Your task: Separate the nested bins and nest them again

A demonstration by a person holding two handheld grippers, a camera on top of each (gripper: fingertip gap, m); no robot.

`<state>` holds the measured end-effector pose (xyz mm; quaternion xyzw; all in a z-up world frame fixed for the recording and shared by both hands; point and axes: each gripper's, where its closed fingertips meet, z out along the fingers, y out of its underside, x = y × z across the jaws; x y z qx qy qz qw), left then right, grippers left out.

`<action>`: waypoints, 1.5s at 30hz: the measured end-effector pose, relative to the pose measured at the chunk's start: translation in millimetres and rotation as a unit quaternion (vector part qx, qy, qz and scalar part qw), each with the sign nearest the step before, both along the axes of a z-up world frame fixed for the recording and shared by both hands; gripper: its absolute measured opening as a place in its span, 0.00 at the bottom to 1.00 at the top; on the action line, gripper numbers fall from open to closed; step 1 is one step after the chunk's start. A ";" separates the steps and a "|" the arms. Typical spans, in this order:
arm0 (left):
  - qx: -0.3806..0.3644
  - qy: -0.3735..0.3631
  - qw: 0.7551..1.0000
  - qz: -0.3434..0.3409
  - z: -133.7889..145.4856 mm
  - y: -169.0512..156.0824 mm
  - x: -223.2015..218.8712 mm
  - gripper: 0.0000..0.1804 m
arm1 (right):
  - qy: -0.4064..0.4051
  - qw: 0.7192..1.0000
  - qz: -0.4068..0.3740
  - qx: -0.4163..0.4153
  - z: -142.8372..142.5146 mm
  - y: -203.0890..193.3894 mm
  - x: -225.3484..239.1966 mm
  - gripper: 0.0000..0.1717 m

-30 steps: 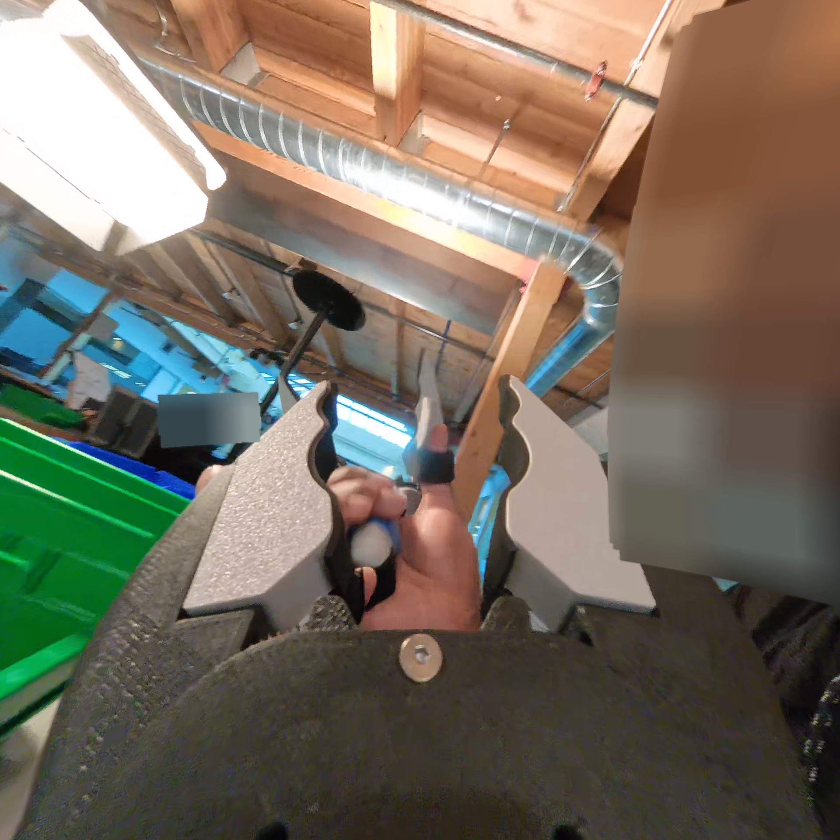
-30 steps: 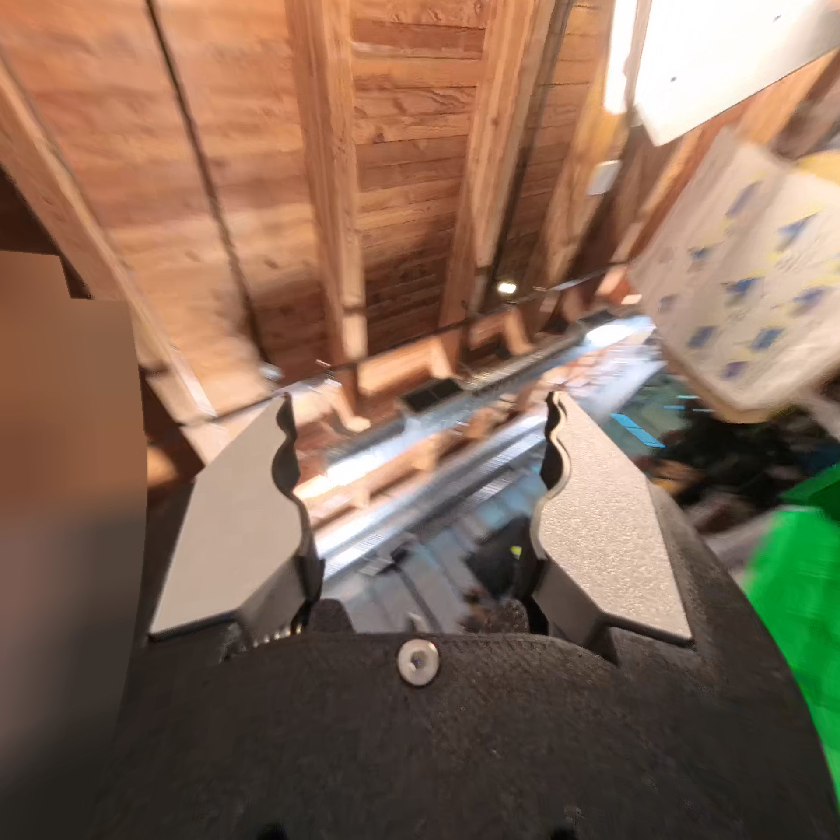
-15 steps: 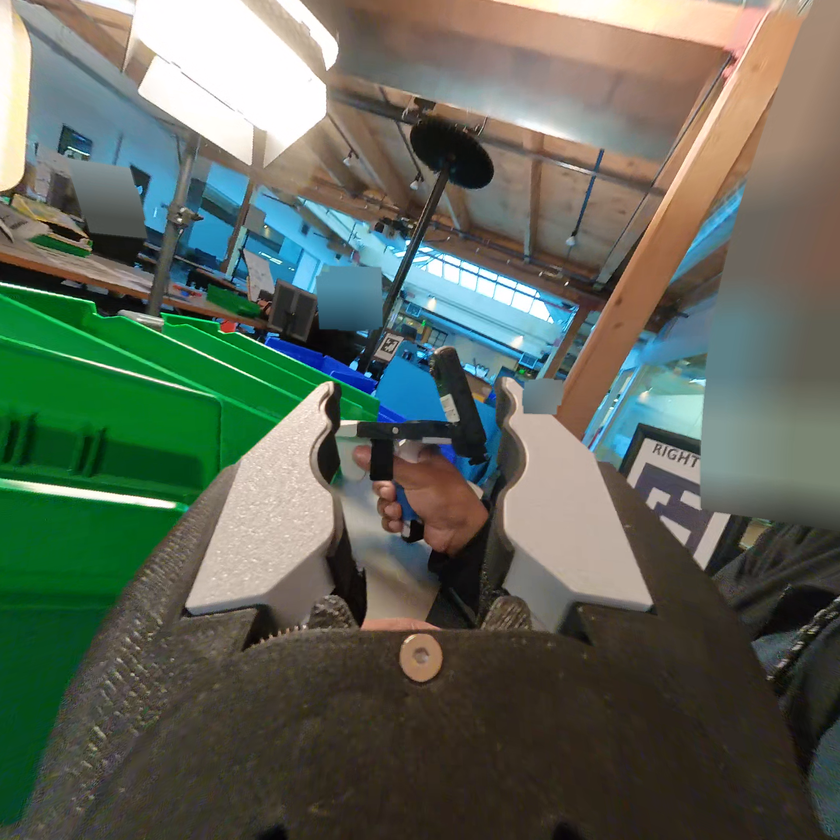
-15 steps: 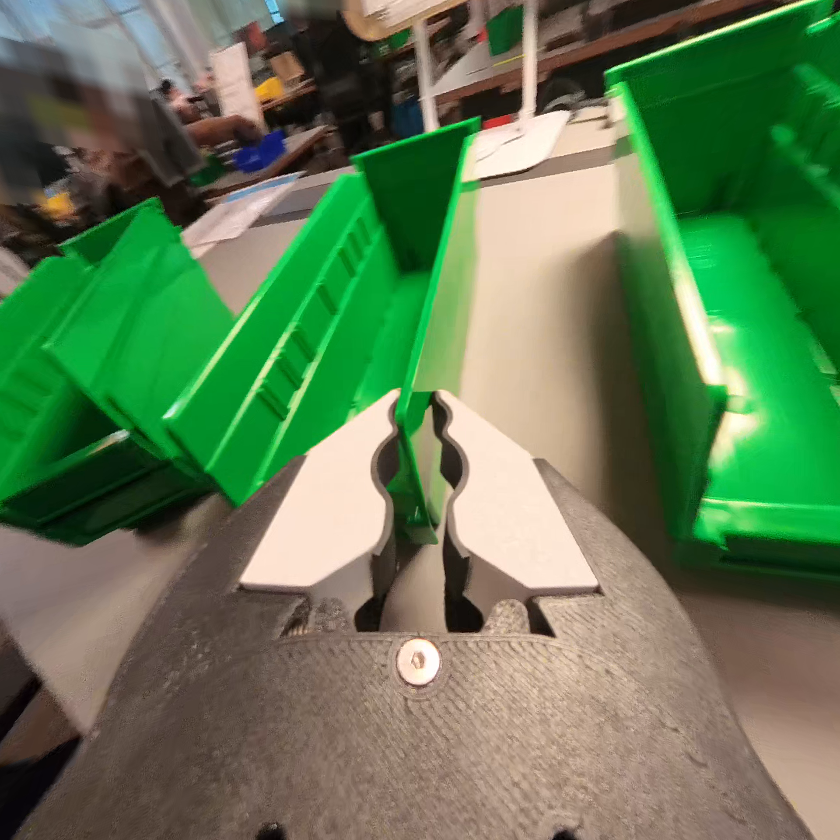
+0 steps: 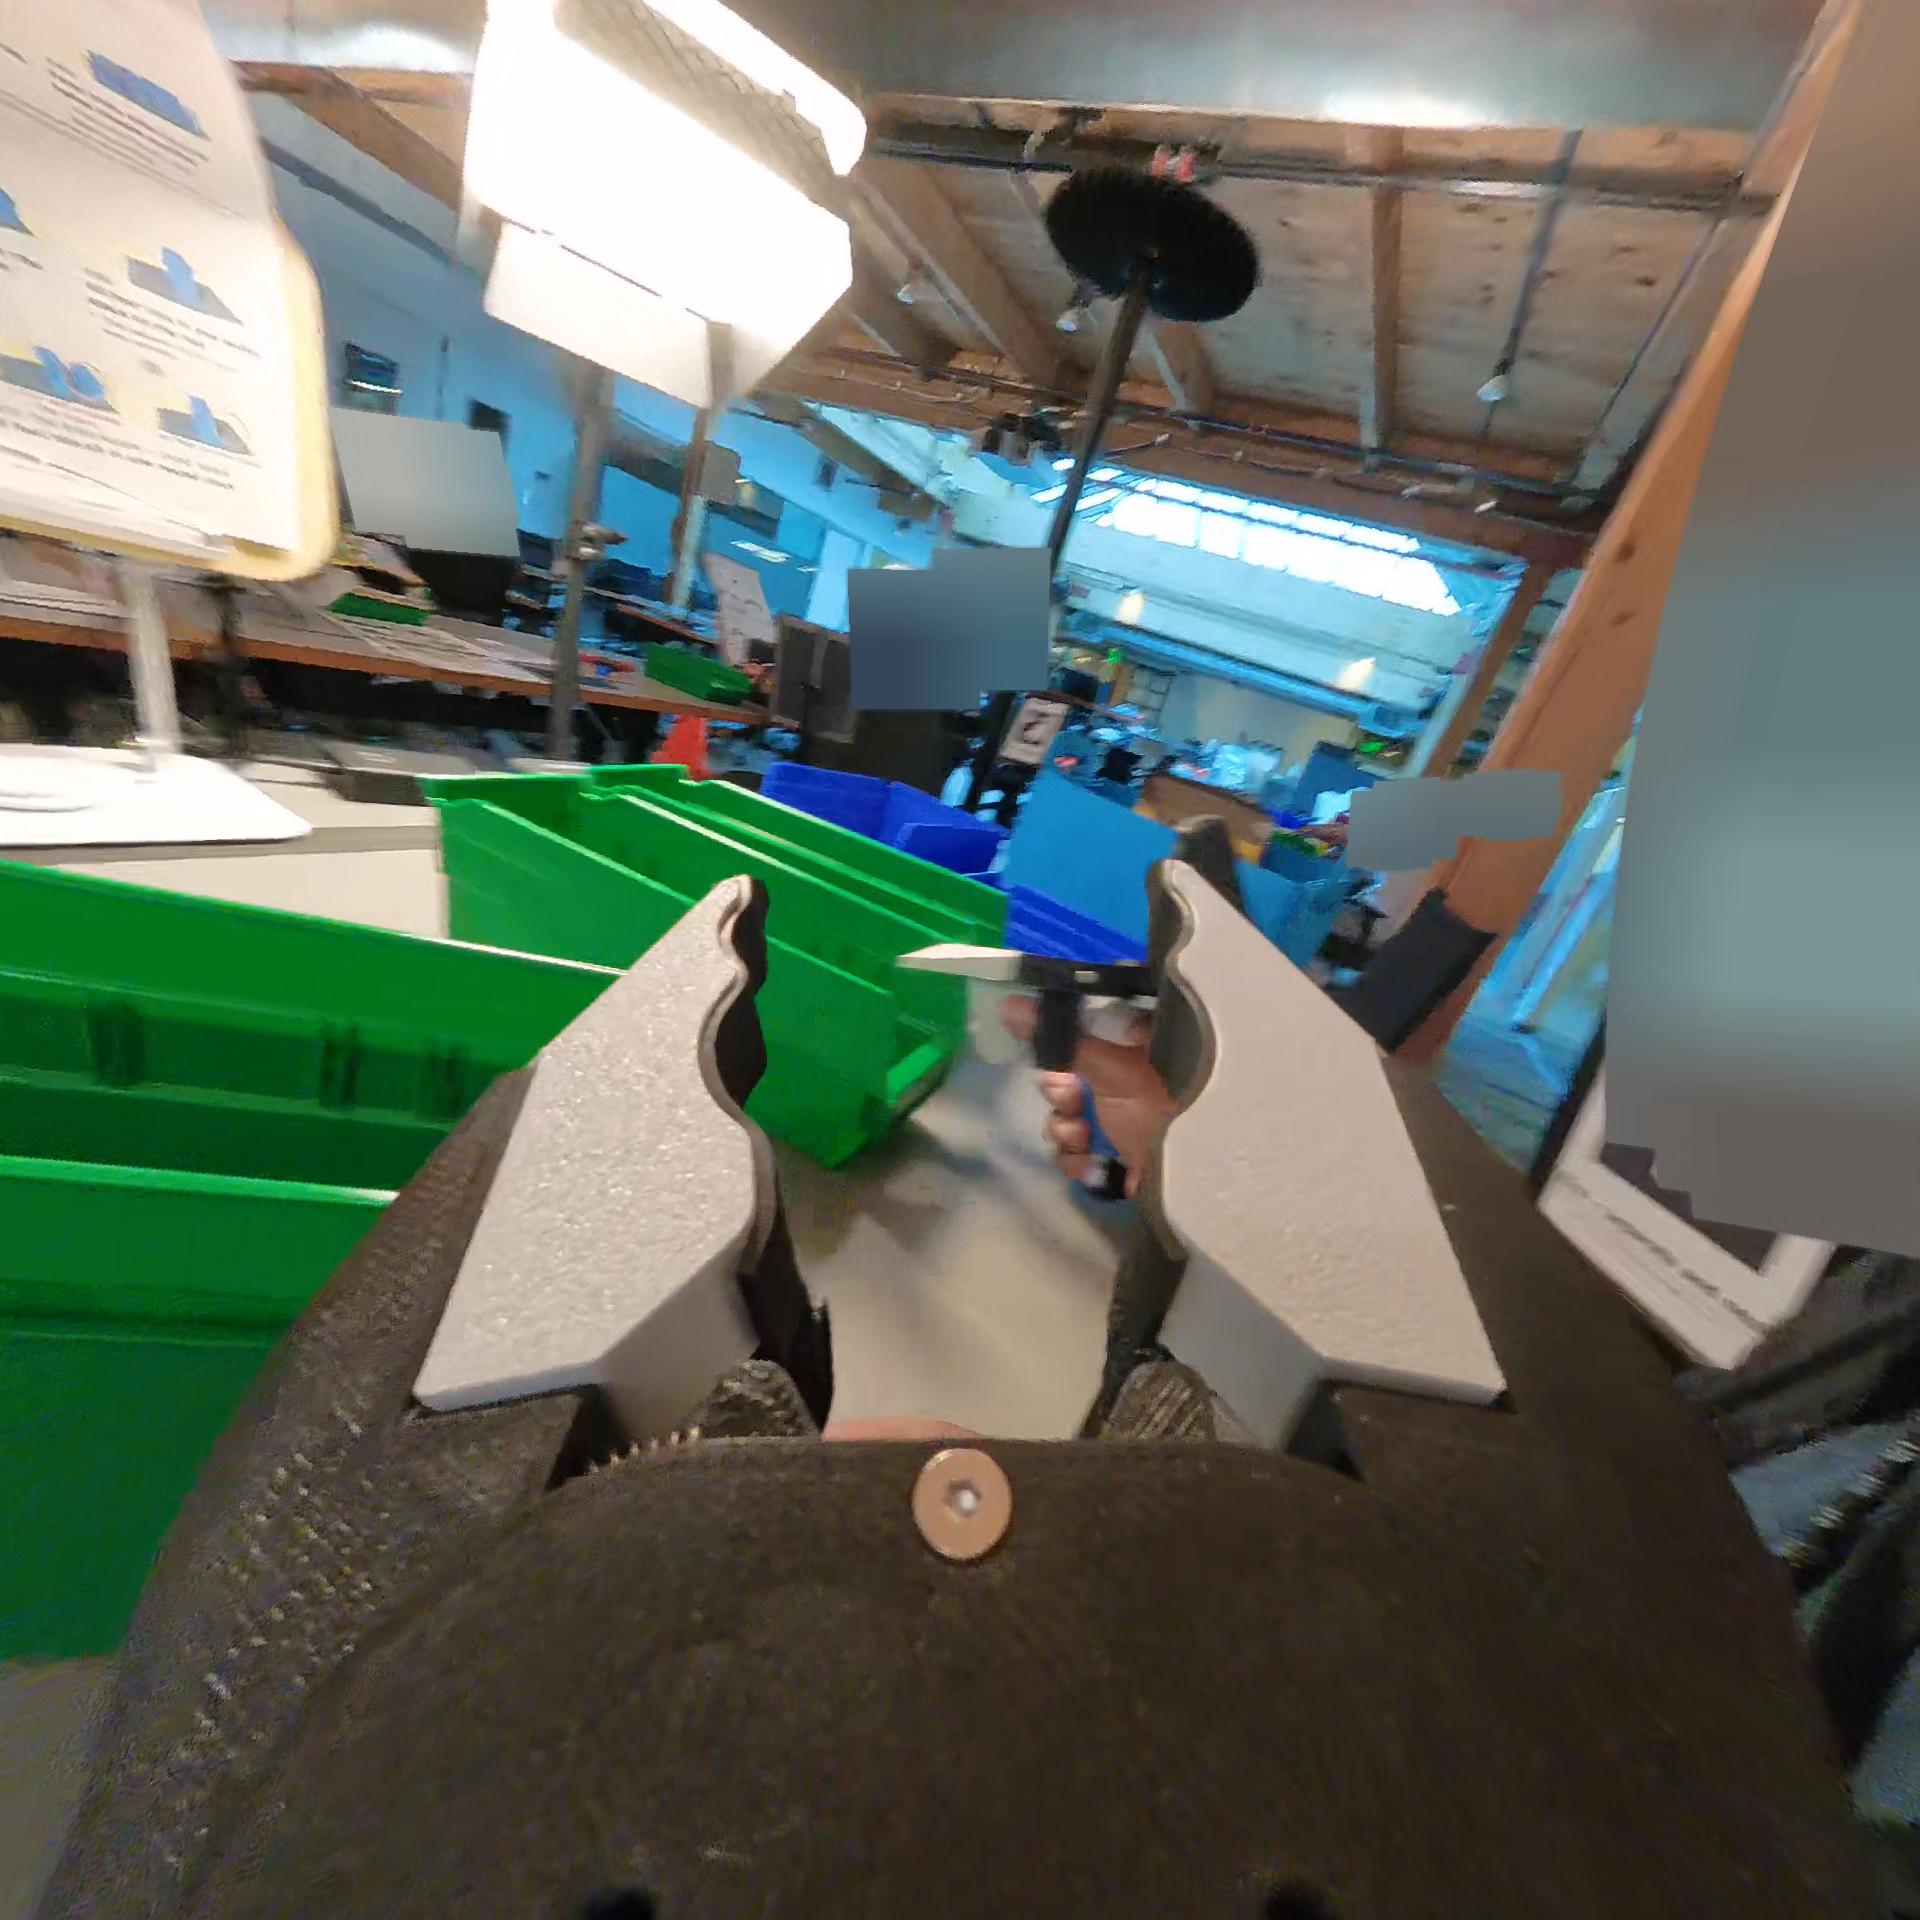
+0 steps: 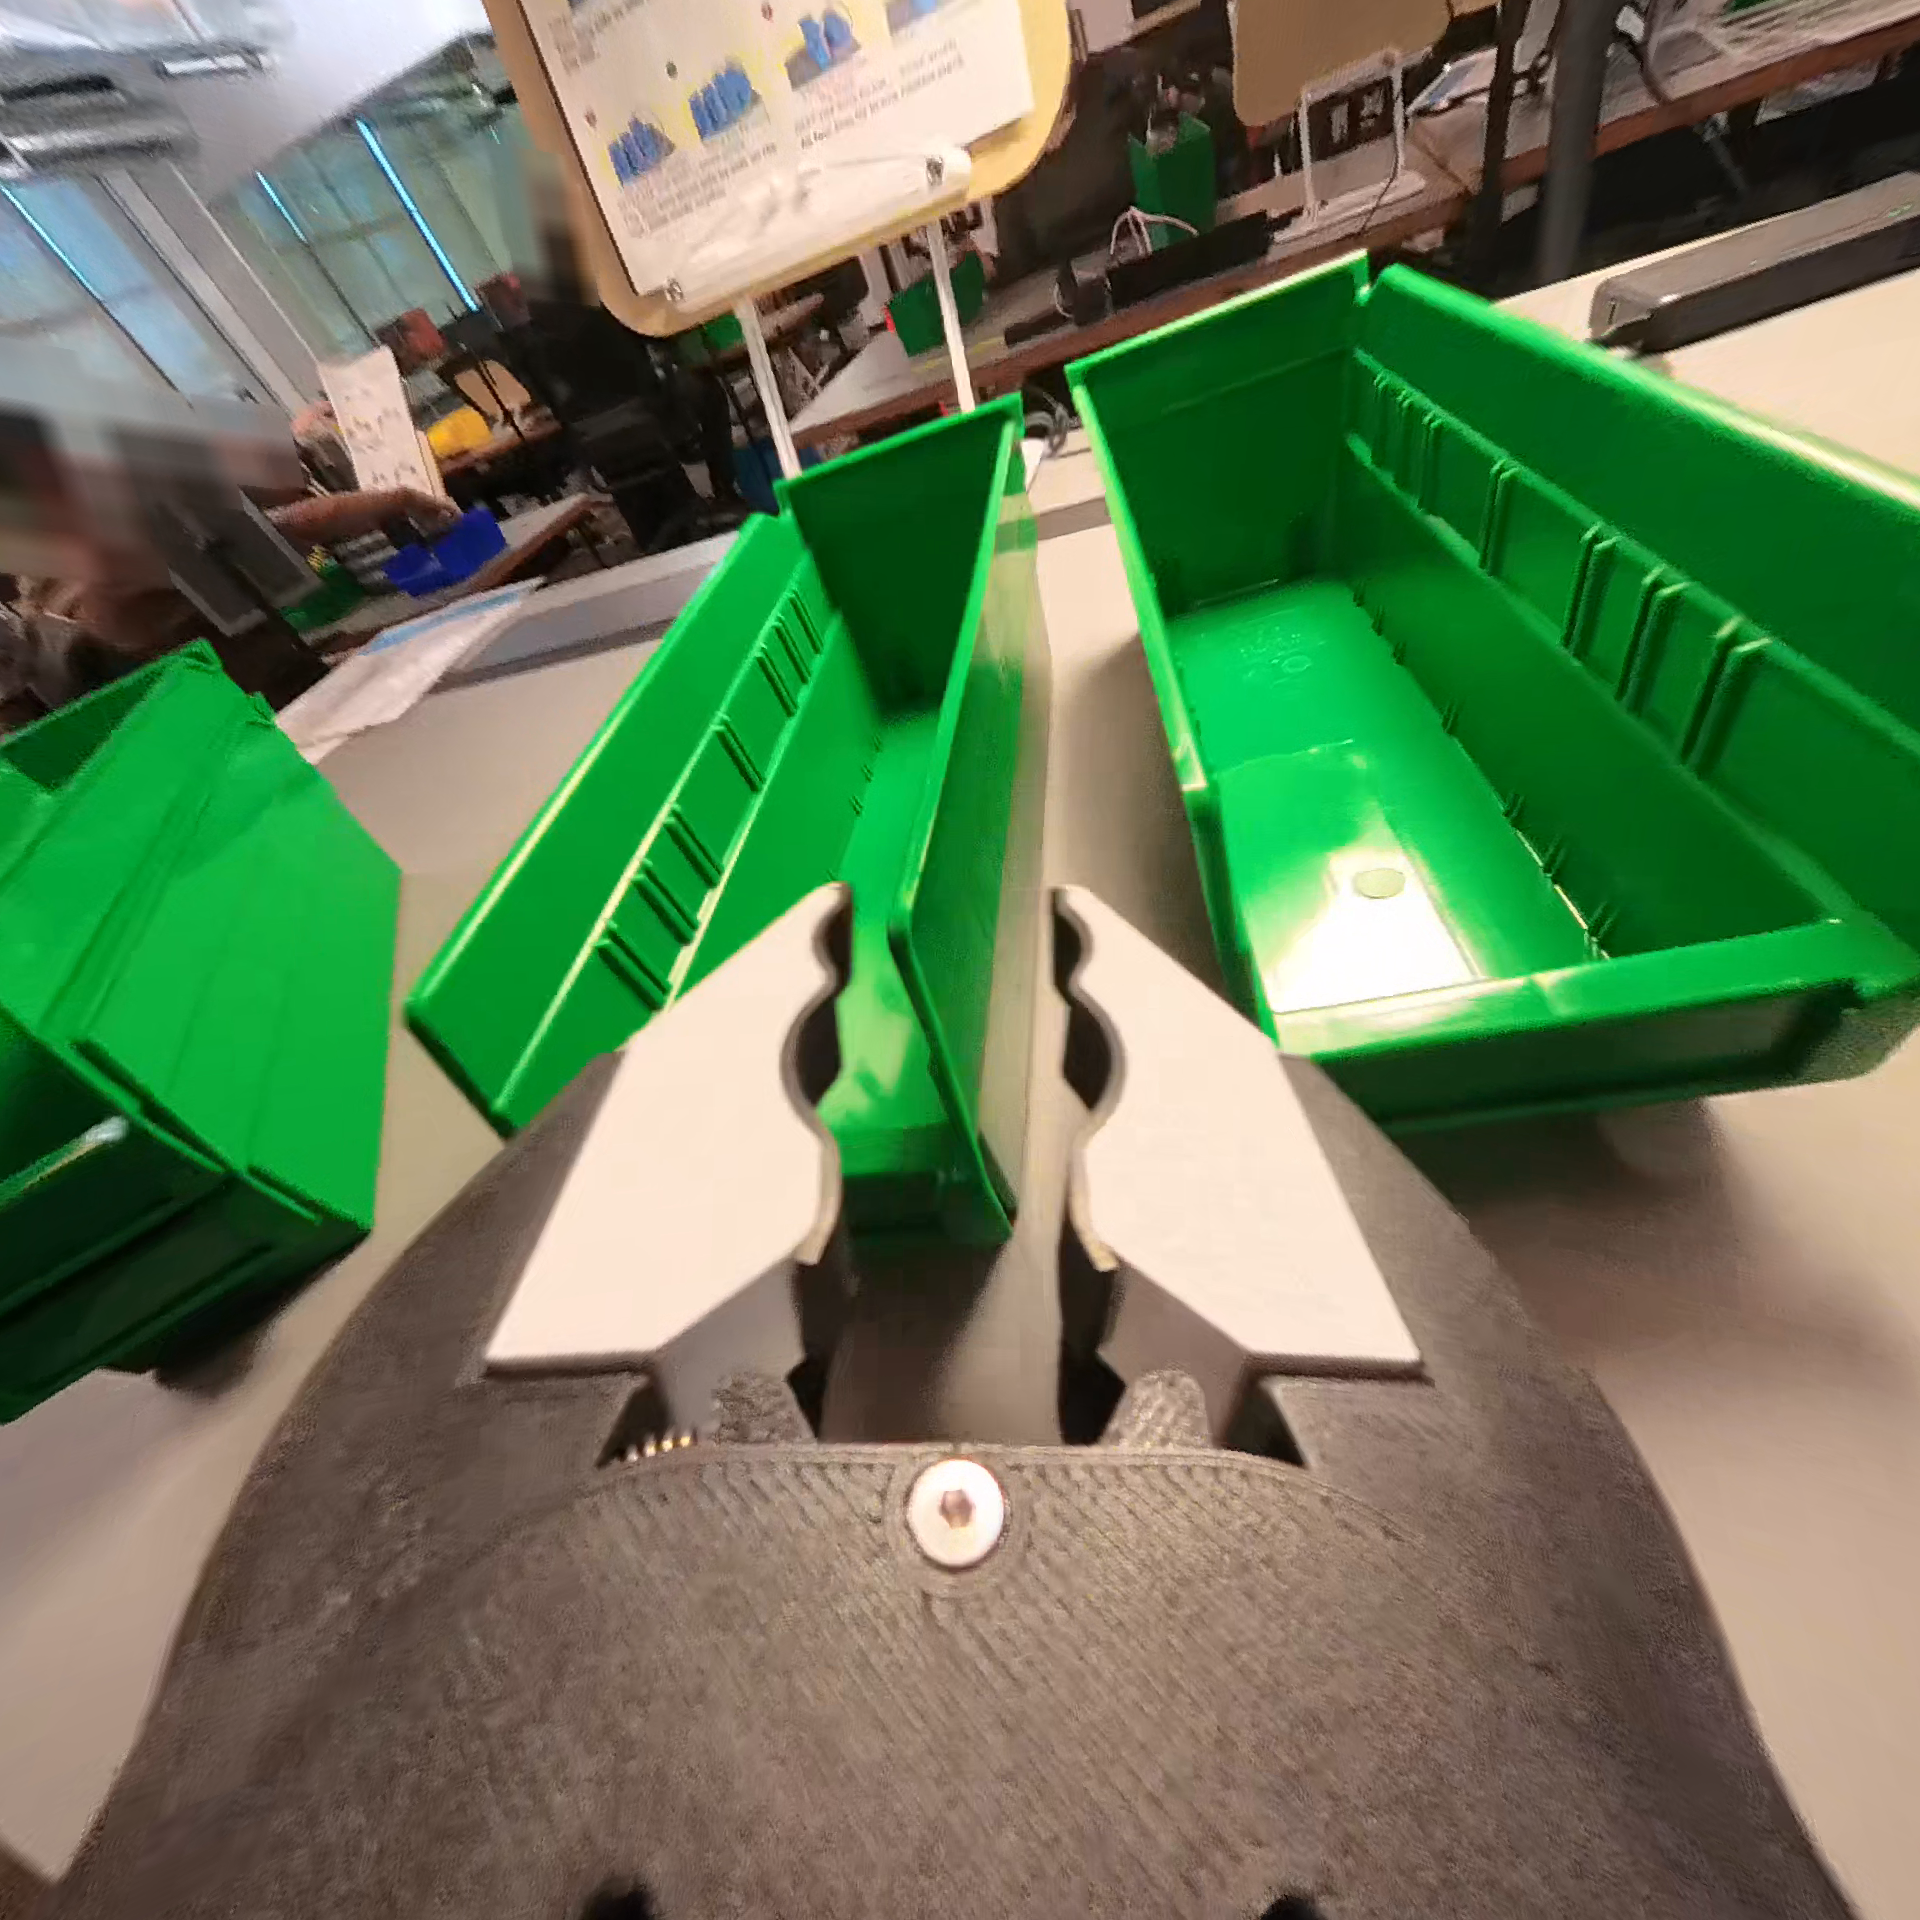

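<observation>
Right tongs [image 6: 951, 914] straddle the near wall of the middle green bin [image 6: 727, 748] with jaws apart, pressing nothing; left tongs [image 5: 951, 904] gape empty. Closing off-centre could tip that bin against the wider bin [image 6: 1507, 727] beside it.

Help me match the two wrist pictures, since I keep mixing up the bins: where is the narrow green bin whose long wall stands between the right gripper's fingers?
Left wrist view: the narrow green bin is at centre, and its near end is beside the right gripper.
Right wrist view: it is at centre, running away from the camera, with one long wall between the open fingers.
Shared landmark: the instruction board on its white stand.
</observation>
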<state>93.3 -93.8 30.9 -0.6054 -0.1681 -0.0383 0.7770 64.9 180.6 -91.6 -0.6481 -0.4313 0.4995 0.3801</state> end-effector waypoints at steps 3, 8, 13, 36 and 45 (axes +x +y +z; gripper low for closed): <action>-0.063 0.000 0.989 0.134 1.9 -31.4 -57.4 0.45 | 0.003 1.000 0.014 0.003 11.1 -2.5 22.6 0.38; -0.169 -0.105 0.953 0.227 -37.6 -62.1 -143.9 0.50 | 0.059 0.990 0.123 -0.038 30.7 -48.4 57.9 0.34; -0.179 -0.159 0.956 0.172 -61.6 -35.7 -170.2 0.34 | 0.078 0.962 0.239 -0.108 16.0 -119.4 53.9 0.30; -0.281 -0.115 0.942 0.145 -83.1 -21.2 -224.3 0.40 | 0.045 0.935 0.321 -0.147 4.5 -151.6 45.4 0.23; -0.320 -0.234 0.902 0.171 -65.1 1.9 -231.4 0.66 | 0.050 0.946 0.284 -0.147 5.7 -142.0 41.4 0.24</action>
